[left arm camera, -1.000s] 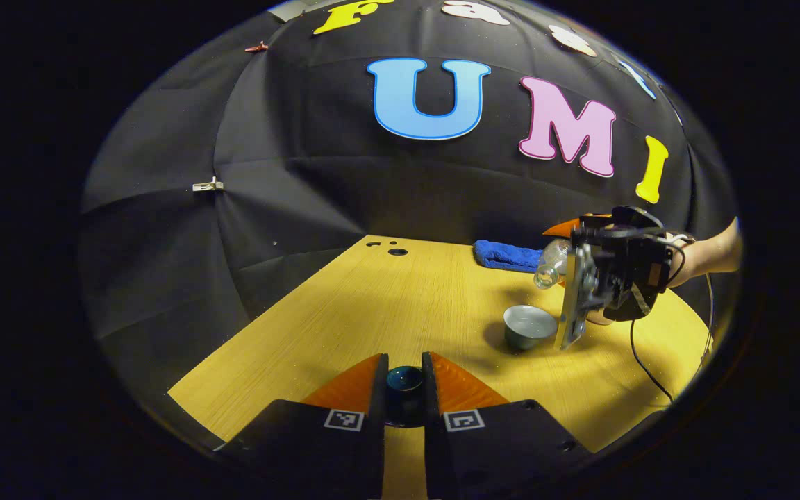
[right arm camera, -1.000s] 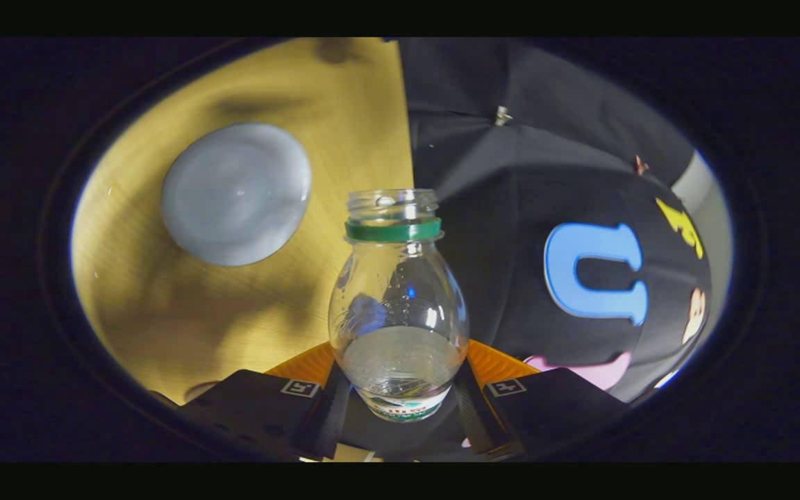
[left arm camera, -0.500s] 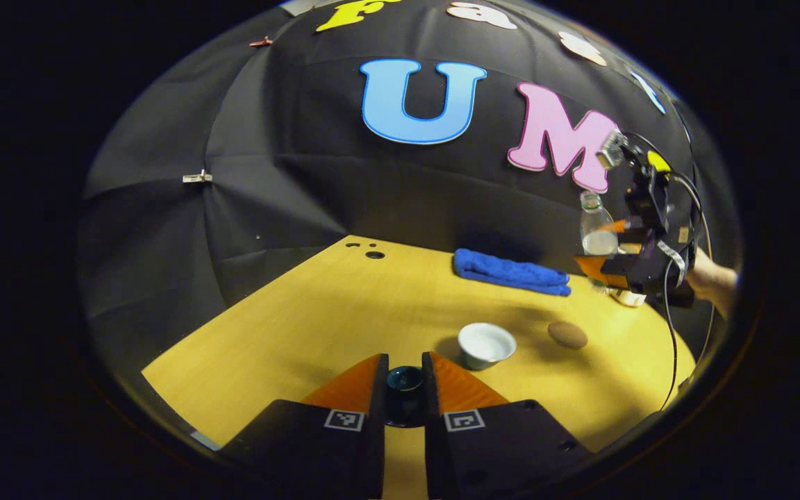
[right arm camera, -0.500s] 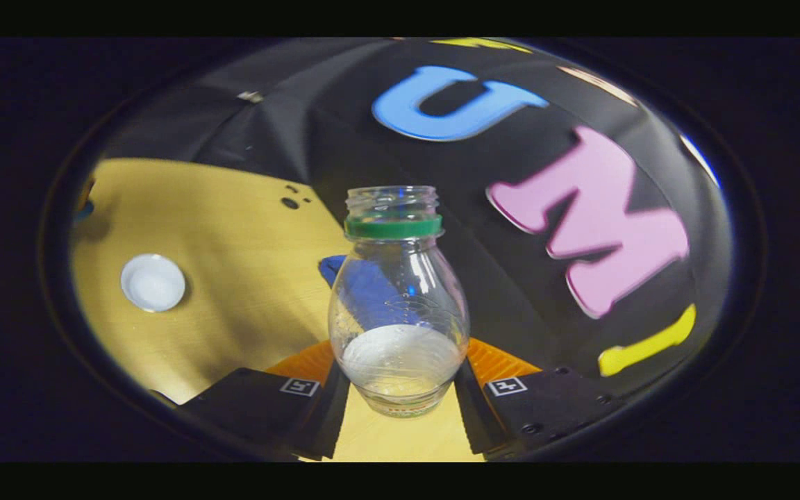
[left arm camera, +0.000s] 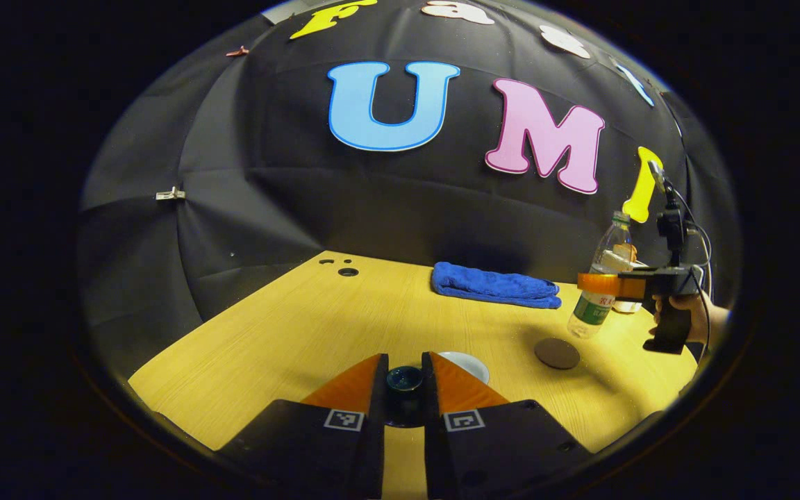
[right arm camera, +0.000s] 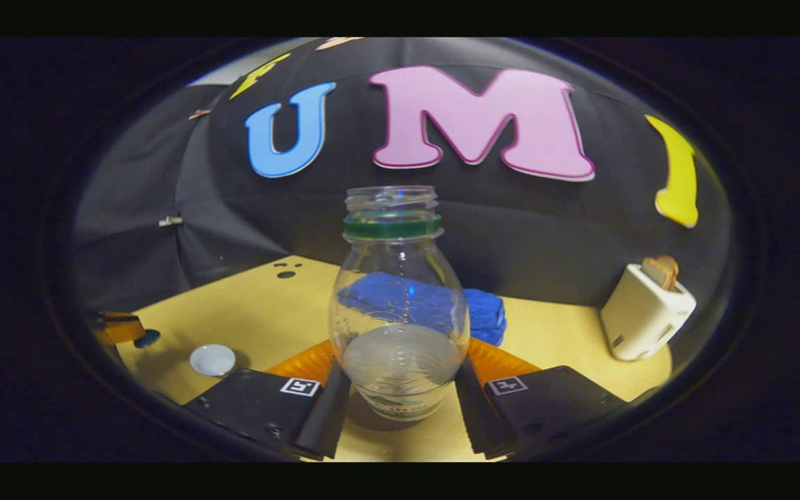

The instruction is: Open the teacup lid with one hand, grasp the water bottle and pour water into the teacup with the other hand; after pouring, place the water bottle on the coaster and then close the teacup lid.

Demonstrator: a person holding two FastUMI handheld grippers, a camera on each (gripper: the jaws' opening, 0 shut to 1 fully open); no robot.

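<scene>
We see the right tool (right arm camera: 396,410) clamped on the uncapped water bottle (right arm camera: 398,312), held upright above the table (left arm camera: 317,326) near the round coaster (left arm camera: 557,353). The left tool (left arm camera: 405,389) grips the dark teacup lid (left arm camera: 404,380), with the open teacup (left arm camera: 468,363) just beyond.

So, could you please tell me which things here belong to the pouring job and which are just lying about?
Belong to the job:
water bottle, held by the right gripper
teacup
teacup lid, held by the left gripper
coaster

Just lying about:
blue towel
white toaster
</scene>
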